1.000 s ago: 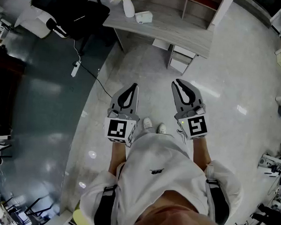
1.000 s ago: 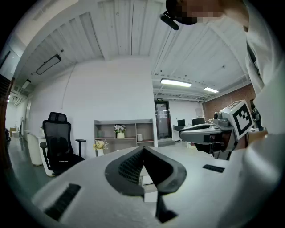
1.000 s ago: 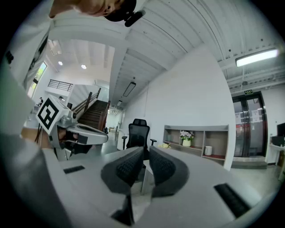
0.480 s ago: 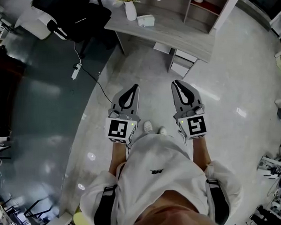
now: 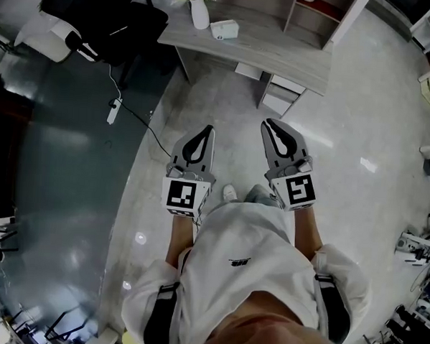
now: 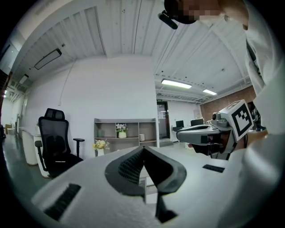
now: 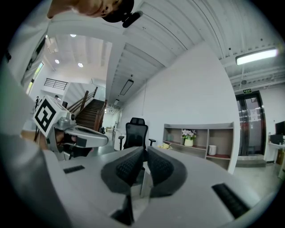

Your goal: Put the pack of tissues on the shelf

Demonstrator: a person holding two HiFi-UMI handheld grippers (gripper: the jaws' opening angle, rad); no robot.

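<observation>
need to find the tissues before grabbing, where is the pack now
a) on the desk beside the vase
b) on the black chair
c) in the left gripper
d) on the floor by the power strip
A: the pack of tissues lies on the desk, close beside the vase.

The left tool (image 5: 205, 133) and right tool (image 5: 269, 126) look like matt grey plastic, their pads (image 7: 128, 168) dark and ribbed (rubbery, by the look). The floor (image 5: 346, 138) is glossy pale stone or tile and mirrors the lights. The surface (image 5: 279, 52) shows a matt grey wood grain. The chair (image 5: 101, 18) is black cloth, and the vase (image 5: 198, 14) is smooth and white.
</observation>
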